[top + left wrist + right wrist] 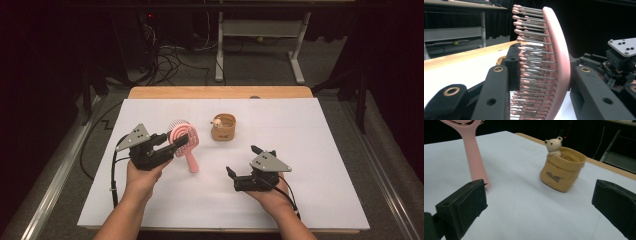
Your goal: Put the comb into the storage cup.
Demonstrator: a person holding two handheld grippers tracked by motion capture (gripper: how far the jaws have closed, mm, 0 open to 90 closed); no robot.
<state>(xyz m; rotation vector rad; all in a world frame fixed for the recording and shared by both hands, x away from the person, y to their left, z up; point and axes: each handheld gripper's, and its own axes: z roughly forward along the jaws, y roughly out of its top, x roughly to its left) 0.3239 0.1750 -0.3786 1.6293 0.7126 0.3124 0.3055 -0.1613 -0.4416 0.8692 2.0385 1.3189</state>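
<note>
- Above the middle of the high view, a small tan fabric pouch (223,128) stands upright on the white sheet (300,130), its rim rolled outward and soft-looking. In my right gripper view it sits right of centre, with dark lettering printed on its front.
- A little cream bear figure (553,145) pokes out over the pouch's rim at the upper middle of that view; I cannot tell what else lies inside.
- My left gripper (172,142), left of centre in the high view, is clamped on the pink hairbrush (183,137): one black jaw presses into the bristles, the other against the smooth curved back of the head.
- In my left gripper view the brush head stands on edge through the centre, a glossy pink oval shell with rows of thin metal pins tipped in pink beads.
- The brush's flat handle slants down toward the lower middle of the high view, its end touching the sheet.
- My right gripper (242,161), lower right of centre, has its jaws spread wide with nothing between them; the matte black pads frame the pouch and the handle's end.
- The sheet covers a pale wooden table (220,92), whose bare edge shows along the far side.
</note>
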